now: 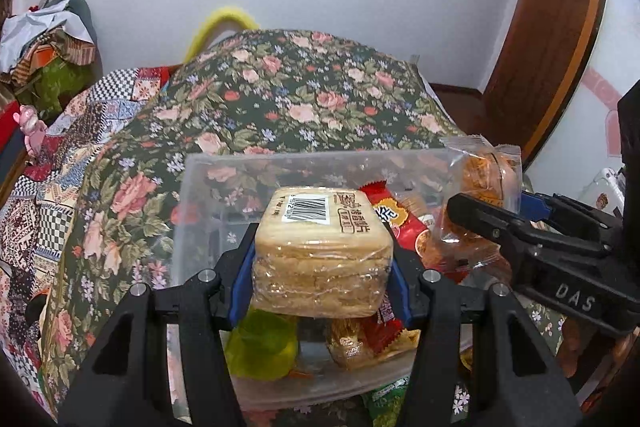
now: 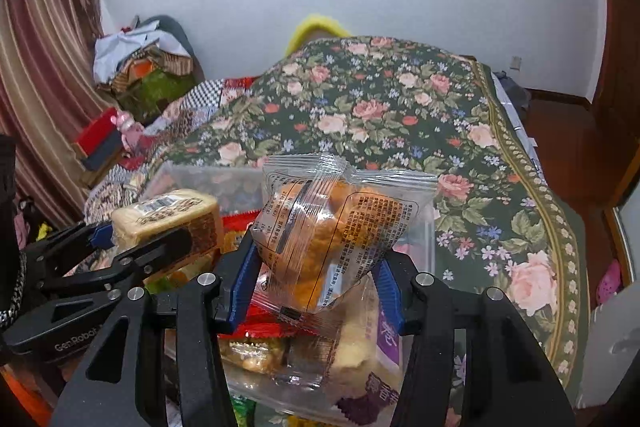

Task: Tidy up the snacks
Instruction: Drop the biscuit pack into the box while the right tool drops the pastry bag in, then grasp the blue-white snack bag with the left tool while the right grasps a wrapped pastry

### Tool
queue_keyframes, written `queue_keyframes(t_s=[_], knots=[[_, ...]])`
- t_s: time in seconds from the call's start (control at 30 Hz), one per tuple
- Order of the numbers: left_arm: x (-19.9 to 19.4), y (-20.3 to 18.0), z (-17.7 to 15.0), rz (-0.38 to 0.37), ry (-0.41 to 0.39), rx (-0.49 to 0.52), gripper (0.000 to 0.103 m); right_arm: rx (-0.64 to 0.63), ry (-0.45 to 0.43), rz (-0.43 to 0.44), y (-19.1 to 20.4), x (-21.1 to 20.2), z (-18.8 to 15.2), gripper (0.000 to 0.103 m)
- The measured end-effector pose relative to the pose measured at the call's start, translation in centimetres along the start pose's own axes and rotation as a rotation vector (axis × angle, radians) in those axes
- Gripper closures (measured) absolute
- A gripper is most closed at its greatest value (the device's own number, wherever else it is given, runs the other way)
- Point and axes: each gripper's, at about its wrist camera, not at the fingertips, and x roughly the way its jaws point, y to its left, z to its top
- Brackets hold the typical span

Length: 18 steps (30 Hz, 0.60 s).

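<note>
Above the clear plastic bin (image 1: 188, 187) on the floral bedspread (image 1: 280, 87), two snacks held ready to drop.

Left gripper (image 1: 322, 259) clamped on the wrapped stack of pale biscuits (image 1: 320, 239); right gripper (image 2: 316, 279) pinching the clear packet of orange pastry (image 2: 320, 227), just right of it. Best lowered close over gaps among the snacks already inside, biscuits laid flat near the left wall, packet toward the right, released one at a time, then lifted straight out without snagging wrappers.
</note>
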Motion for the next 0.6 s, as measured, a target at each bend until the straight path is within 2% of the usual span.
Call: queue_keyframes(t_s=[0.17, 0.43, 0.53, 0.6], knots=[[-0.4, 0.1, -0.1, -0.001, -0.011, -0.01, 0.048, -0.029, 0.014, -0.024, 0.5, 0.0, -0.4, 0.051], [-4.1, -0.1, 0.1, -0.023, -0.052, 0.004, 0.047, -0.048, -0.042, -0.032, 0.9, -3.2, -0.5, 0.033], [-5.8, 0.0, -0.2, -0.033, -0.064, 0.011, 0.043, -0.055, -0.071, -0.028, 1.1, -4.9, -0.8, 0.032], [-6.7, 0.0, -0.7, -0.032, -0.068, 0.019, 0.036, -0.055, -0.08, -0.021, 1.2, -5.8, -1.1, 0.032]])
